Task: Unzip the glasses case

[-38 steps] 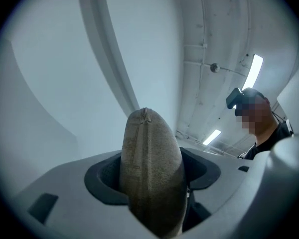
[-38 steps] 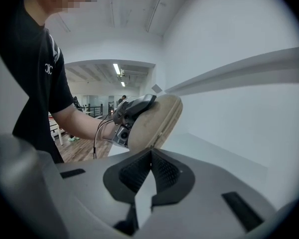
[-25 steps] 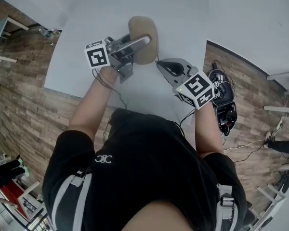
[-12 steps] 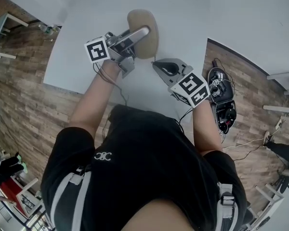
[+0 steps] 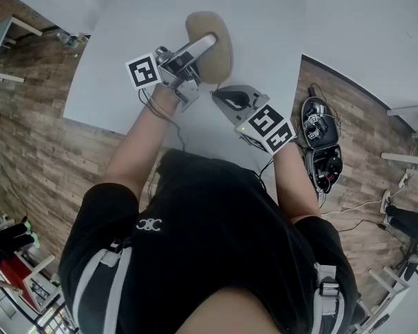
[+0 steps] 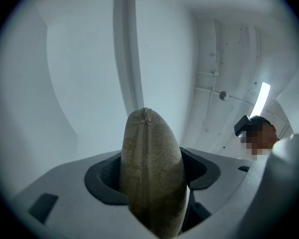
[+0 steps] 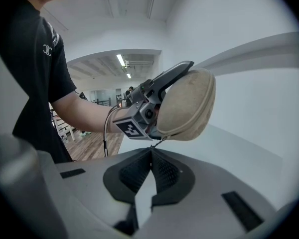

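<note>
Glasses case: the tan glasses case (image 5: 212, 28) is up in the air over the white surface (image 5: 118, 40). My left gripper (image 5: 210, 47) has it.
Left jaws: they stand wide and hug the case on both sides, so they are gripping it.
Right jaws: my right gripper (image 5: 214, 91) has its jaws pinched tight together just under the case. They nip the little zip pull (image 7: 159, 141).
Head view only: I see both arms at once, the square marker cubes (image 5: 143, 73) on the grippers, and the wood floor (image 5: 28, 131) around the surface. I cannot see the zip pull here, it is too small.
Left gripper view only: I look up along the case (image 6: 152, 153). The zip seam (image 6: 142, 133) runs up its middle to the top end. The right gripper does not show here.
Right gripper view only: I see the case (image 7: 189, 103) from the side with the left gripper (image 7: 154, 96) clamped on it. The thin pull hangs from the bottom edge of the case down to my right jaw tips (image 7: 151, 151).
</note>
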`<state>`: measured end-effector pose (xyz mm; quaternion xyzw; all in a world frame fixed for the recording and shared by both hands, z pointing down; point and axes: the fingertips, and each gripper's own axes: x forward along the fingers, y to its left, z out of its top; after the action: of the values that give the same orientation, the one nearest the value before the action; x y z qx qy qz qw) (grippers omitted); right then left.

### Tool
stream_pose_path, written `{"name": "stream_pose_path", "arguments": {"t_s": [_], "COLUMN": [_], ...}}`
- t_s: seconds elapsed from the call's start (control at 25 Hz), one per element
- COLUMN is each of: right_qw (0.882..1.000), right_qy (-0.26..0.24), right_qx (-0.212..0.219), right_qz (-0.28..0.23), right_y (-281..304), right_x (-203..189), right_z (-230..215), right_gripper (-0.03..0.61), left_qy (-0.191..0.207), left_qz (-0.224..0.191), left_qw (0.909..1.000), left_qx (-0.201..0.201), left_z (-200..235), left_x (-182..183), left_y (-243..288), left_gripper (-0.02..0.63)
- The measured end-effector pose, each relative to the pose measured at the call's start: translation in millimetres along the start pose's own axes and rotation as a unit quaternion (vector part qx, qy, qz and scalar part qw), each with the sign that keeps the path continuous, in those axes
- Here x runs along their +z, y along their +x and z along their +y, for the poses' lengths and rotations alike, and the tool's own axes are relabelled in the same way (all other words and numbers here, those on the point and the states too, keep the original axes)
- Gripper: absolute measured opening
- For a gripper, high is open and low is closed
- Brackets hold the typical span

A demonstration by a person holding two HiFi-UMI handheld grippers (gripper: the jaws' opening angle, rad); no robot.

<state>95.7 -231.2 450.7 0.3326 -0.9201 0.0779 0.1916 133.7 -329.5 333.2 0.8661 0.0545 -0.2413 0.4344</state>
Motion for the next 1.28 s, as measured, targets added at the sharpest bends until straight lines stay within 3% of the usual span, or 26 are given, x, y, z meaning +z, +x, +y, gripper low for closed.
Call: {"name": "stream_pose_path", "arguments": {"t_s": [0.4,0.64,0.68,0.72,0.76,0.84,0.96,1.04,1.2,1.28], "right_qw": [1.0,1.0,1.0,1.0,0.998,0.989,0.96,0.947,0.943,0.943], "right_qy": [-0.003,-0.013,-0.004,0.018,0.05,0.13,0.23,0.262,0.285,0.292], "right_qx": [0.013,-0.008,-0.005,0.004,0.014,0.015,-0.013,-0.021,-0.002,-0.01], "right_qz": [-0.002,0.001,0.0,-0.007,-0.022,-0.076,-0.161,-0.183,-0.173,-0.159], "right_y": [21.0,14.9,11.4,7.0,1.4,-13.5,-29.4,-26.5,-7.8,-2.9], "right_x": [10.5,0.4,-4.0,-7.4,-8.4,-0.6,18.7,26.8,32.3,26.3], "right_z": [17.6,9.4,8.7,8.2,6.7,-5.1,-34.1,-45.7,-45.9,-46.4], "right_gripper": [0.017,0.018,0.021,0.067,0.2,0.262,0.282,0.29,0.288,0.288], "left_qy": [-0.027,-0.011,-0.005,0.002,0.007,0.011,0.007,0.001,-0.011,-0.012], "left_qz": [-0.019,-0.024,-0.022,-0.019,-0.014,-0.007,0.001,0.01,0.032,0.04], "left_qw": [0.9994,0.9996,0.9997,0.9998,0.9999,0.9999,1.0,0.9999,0.9994,0.9989], "left_qx": [-0.011,-0.006,-0.004,-0.002,0.001,0.003,0.006,0.003,0.001,0.023], "left_z": [-5.0,-1.0,-0.1,0.7,1.0,0.4,2.5,4.8,7.3,15.8], "left_x": [-0.7,4.0,3.6,2.6,1.2,-1.8,-6.4,-10.5,-21.1,-25.9], "left_y": [-0.1,-2.4,-3.4,-4.5,-5.5,-6.8,-7.5,-6.9,-4.1,-6.3], "left_gripper": [0.308,0.308,0.308,0.308,0.308,0.308,0.308,0.308,0.308,0.308]}}
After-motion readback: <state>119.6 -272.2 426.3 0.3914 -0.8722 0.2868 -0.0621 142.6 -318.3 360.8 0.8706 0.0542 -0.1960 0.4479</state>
